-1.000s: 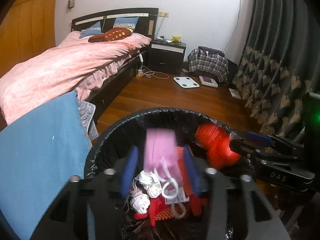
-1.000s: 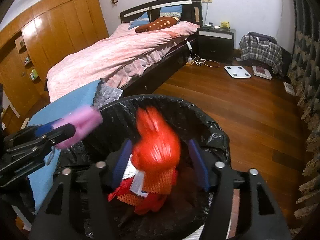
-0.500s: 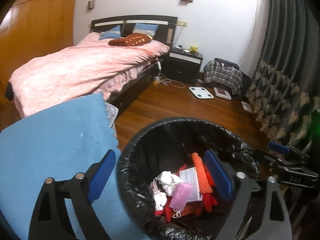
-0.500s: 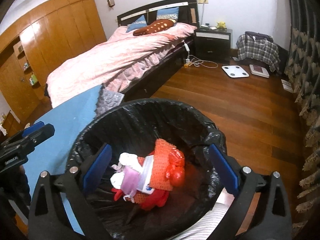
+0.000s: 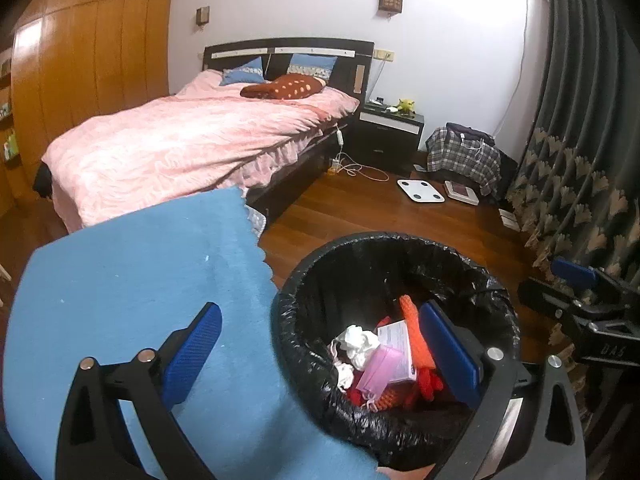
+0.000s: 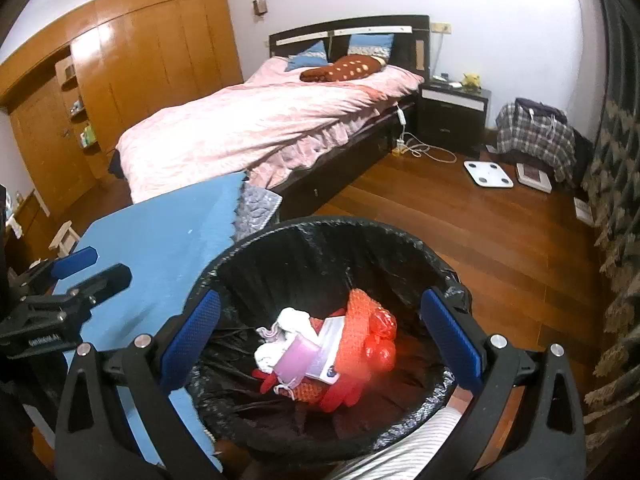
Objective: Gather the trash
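Note:
A round bin lined with a black bag (image 5: 316, 280) (image 6: 400, 240) stands below both grippers. Inside lie a pink mask (image 5: 382, 370) (image 6: 298, 360), white crumpled tissue (image 5: 358, 344) (image 6: 290, 320), a paper slip (image 5: 394, 334), orange netting (image 6: 354, 320) and a red plastic bag (image 6: 382, 344). My left gripper (image 5: 320, 348) is open and empty, straddling the bin's left rim. My right gripper (image 6: 320, 336) is open and empty above the bin's middle.
A blue cloth-covered surface (image 5: 140, 288) (image 6: 160, 236) lies left of the bin. Behind it is a bed with a pink cover (image 5: 192, 140). A wooden floor (image 6: 480, 240) holds a white scale (image 5: 420, 191), a nightstand (image 5: 390, 136) and a plaid bag (image 5: 462, 154). Curtains (image 5: 580, 160) hang at the right.
Both grippers opened and dropped their loads: the pink mask from the left, the red bag from the right. Both now lie in the bin. Both grippers have pulled back and up.

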A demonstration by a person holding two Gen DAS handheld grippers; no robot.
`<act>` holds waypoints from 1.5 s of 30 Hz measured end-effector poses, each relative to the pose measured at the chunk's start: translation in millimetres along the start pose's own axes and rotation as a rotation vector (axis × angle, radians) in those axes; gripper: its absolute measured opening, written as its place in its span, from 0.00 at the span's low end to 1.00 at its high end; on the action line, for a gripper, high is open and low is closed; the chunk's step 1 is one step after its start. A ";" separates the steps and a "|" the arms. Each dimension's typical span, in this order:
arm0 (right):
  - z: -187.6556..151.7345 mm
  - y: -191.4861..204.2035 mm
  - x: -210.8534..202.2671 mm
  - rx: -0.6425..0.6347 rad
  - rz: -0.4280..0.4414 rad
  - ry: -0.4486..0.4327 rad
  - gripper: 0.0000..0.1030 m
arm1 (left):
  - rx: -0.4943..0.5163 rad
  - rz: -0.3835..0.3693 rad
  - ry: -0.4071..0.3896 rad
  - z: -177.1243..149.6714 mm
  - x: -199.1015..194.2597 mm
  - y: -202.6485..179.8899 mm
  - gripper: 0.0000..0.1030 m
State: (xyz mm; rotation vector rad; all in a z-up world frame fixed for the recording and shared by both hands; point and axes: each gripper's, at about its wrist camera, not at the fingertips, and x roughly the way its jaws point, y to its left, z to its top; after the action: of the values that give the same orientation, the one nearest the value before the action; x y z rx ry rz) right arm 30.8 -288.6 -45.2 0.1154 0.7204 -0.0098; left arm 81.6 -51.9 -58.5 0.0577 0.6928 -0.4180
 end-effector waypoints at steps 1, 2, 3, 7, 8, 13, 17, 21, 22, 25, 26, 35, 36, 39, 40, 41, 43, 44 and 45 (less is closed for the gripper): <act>0.9 3.1 -3.2 -0.006 0.003 -0.004 0.95 | 0.007 0.006 -0.010 -0.8 -5.6 -1.1 0.94; 1.4 5.6 -5.7 -0.010 0.005 -0.008 0.95 | 0.010 0.008 -0.016 -1.3 -9.5 -1.2 0.94; 2.5 8.4 -8.6 -0.014 0.009 -0.012 0.95 | 0.013 0.010 -0.021 -1.9 -13.1 -1.5 0.94; 7.5 18.8 -20.0 -0.033 0.021 -0.030 0.95 | 0.011 0.012 -0.045 -2.3 -27.5 -0.4 0.94; 8.4 20.7 -21.9 -0.037 0.024 -0.033 0.95 | 0.009 0.012 -0.049 -2.6 -29.8 0.0 0.94; 11.8 32.7 -32.2 -0.056 0.042 -0.051 0.95 | -0.001 0.026 -0.079 -0.6 -43.9 3.5 0.94; 13.9 42.5 -38.6 -0.074 0.054 -0.061 0.95 | -0.011 0.041 -0.101 -1.1 -53.3 6.9 0.94; 14.1 53.7 -43.0 -0.098 0.058 -0.070 0.95 | -0.019 0.055 -0.113 -0.9 -59.7 10.2 0.94; 14.6 56.0 -43.9 -0.102 0.061 -0.071 0.95 | -0.021 0.058 -0.116 -1.2 -61.5 10.8 0.94; 14.7 62.0 -47.2 -0.116 0.064 -0.076 0.95 | -0.027 0.062 -0.126 -2.4 -66.2 13.4 0.94; 15.0 64.0 -48.2 -0.119 0.066 -0.077 0.95 | -0.029 0.063 -0.129 -3.4 -67.4 13.0 0.94; 16.2 73.8 -53.3 -0.138 0.075 -0.084 0.95 | -0.039 0.070 -0.145 -5.3 -76.7 18.2 0.94; 16.2 74.3 -53.3 -0.138 0.077 -0.084 0.95 | -0.040 0.071 -0.146 -5.1 -77.3 18.7 0.94; 16.0 75.2 -53.5 -0.138 0.078 -0.084 0.95 | -0.041 0.072 -0.146 -5.0 -78.0 19.7 0.94; 15.9 75.1 -53.6 -0.138 0.079 -0.084 0.95 | -0.041 0.072 -0.146 -5.0 -78.0 19.8 0.94; 16.0 75.3 -53.8 -0.138 0.079 -0.084 0.95 | -0.041 0.073 -0.146 -5.0 -78.1 19.9 0.94; 16.2 75.8 -54.0 -0.137 0.078 -0.086 0.95 | -0.040 0.072 -0.146 -5.0 -77.9 20.0 0.94; 16.2 75.9 -53.8 -0.137 0.078 -0.085 0.95 | -0.040 0.073 -0.146 -5.1 -78.1 19.9 0.94; 16.0 75.6 -53.5 -0.136 0.078 -0.084 0.95 | -0.040 0.072 -0.146 -5.1 -78.0 20.0 0.94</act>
State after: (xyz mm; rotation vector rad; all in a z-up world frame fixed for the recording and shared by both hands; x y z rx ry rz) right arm 4.7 -216.8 9.7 0.0124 0.6306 0.1085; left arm 32.5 -5.0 -15.0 0.0142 0.5530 -0.3354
